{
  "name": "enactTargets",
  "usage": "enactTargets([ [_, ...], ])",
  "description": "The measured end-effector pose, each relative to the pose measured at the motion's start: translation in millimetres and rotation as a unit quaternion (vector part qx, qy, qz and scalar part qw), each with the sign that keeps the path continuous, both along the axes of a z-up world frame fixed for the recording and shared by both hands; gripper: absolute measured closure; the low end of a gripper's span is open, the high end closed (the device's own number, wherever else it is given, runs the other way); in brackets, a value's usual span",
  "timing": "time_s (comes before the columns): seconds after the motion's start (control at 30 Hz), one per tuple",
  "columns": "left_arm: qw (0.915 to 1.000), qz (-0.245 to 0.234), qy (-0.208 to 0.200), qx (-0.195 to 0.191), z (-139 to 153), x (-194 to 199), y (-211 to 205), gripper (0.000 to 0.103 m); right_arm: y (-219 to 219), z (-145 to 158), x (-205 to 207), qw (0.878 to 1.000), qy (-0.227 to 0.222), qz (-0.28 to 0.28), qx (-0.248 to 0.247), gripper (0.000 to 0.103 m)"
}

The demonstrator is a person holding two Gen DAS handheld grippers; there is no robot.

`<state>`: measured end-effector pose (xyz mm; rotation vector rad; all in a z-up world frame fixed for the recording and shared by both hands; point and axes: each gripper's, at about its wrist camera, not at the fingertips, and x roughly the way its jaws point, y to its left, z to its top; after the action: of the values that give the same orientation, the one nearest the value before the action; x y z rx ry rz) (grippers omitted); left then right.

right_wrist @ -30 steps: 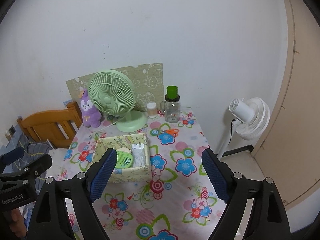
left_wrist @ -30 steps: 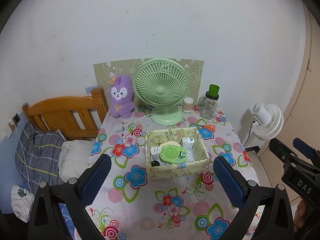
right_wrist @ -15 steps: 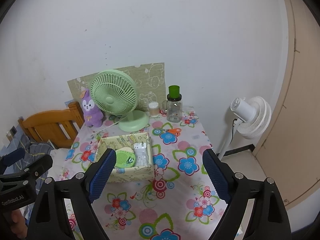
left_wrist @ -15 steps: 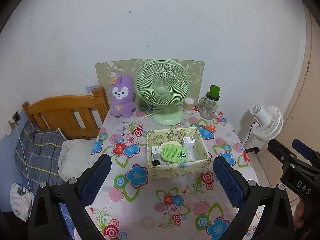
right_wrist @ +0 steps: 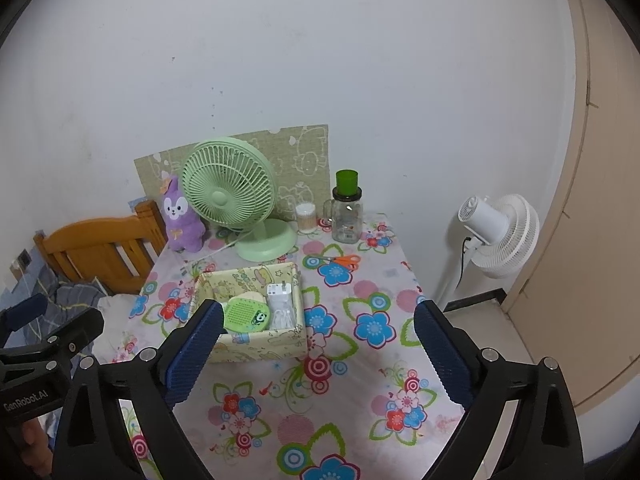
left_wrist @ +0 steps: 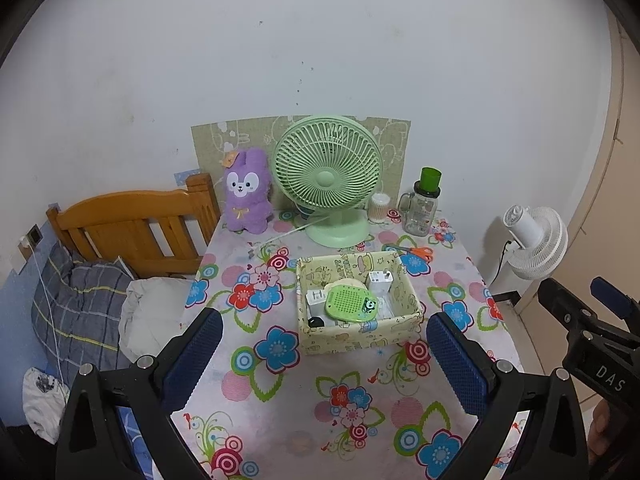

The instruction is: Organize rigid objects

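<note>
The left gripper (left_wrist: 324, 354) and the right gripper (right_wrist: 318, 344) are held above the near edge of the flower-patterned tablecloth (left_wrist: 352, 408). The jaws of both are spread wide, and nothing is held between them.

The rectangular yellow fabric storage box (left_wrist: 360, 338) is located at mid-table. Inside it, a flat green perforated disc with a panda sticker (left_wrist: 350, 304), a white wall charger (left_wrist: 380, 282), a second white plug block (left_wrist: 316, 298) and a small black item (left_wrist: 316, 323) are seen. These rigid objects are judged to be already sorted.

A pair of orange-handled scissors (right_wrist: 340, 261) is left lying on the cloth behind the box, apart from it. Its transfer into the box is judged to be the likely remaining step.

Along the wall, a light-green desk fan (left_wrist: 328, 176), a purple plush rabbit (left_wrist: 246, 196), a clear glass jar with a green lid (left_wrist: 424, 208) and a small cotton-swab container (left_wrist: 379, 208) are standing upright. Whether these are to be moved cannot be determined.
</note>
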<state>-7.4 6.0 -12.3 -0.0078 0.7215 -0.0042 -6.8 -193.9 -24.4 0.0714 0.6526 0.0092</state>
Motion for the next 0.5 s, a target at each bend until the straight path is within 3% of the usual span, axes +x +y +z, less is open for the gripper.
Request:
enactTargets([
  [0.5, 1.0, -0.008, -0.001, 0.002, 1.1, -2.6, -4.8, 0.0, 0.2, 2.9, -4.3, 1.0, -0.009, -0.002, -0.013, 0.0],
])
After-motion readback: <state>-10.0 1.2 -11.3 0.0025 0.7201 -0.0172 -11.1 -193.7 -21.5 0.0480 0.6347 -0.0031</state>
